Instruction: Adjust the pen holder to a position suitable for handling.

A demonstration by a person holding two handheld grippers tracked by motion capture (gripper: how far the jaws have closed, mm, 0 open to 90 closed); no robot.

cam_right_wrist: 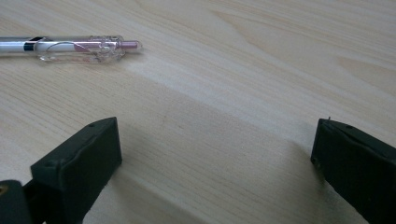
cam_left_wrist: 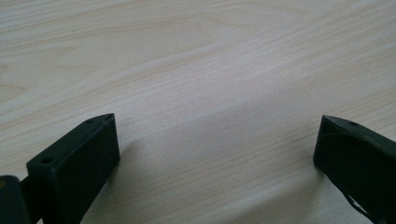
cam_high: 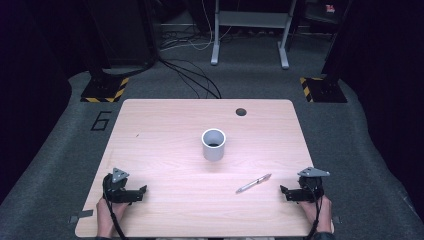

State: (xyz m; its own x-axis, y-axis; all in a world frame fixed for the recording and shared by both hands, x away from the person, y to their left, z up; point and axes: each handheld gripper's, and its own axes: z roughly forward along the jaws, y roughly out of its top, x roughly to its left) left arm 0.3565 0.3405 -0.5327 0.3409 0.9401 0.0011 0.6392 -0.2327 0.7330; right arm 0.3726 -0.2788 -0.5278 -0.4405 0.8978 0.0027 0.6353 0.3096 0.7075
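Looking like the pick-up is just starting: right hand-held gripper (cam_high: 283,190) is sitting wide open and empty near the pen (cam_high: 253,183), which is lying on the table (cam_high: 165,130) below-right of the cup (cam_high: 213,144), so next it's needing to straddle it.

A light wooden table (cam_high: 150,130) with rounded corners stands on a grey carpeted floor (cam_high: 65,150). Near its far edge a small dark round hole (cam_high: 241,111) is set into the top. A black numeral six (cam_high: 101,120) is marked on the carpet just left of the table. Two black stand bases edged with yellow-and-black hazard tape (cam_high: 104,90) sit on the floor beyond the far corners, one on each side. Black and white cables (cam_high: 195,75) trail across the carpet behind the table toward a grey metal frame (cam_high: 250,30). The room's edges lie in deep shadow, while light falls brightest on the tabletop
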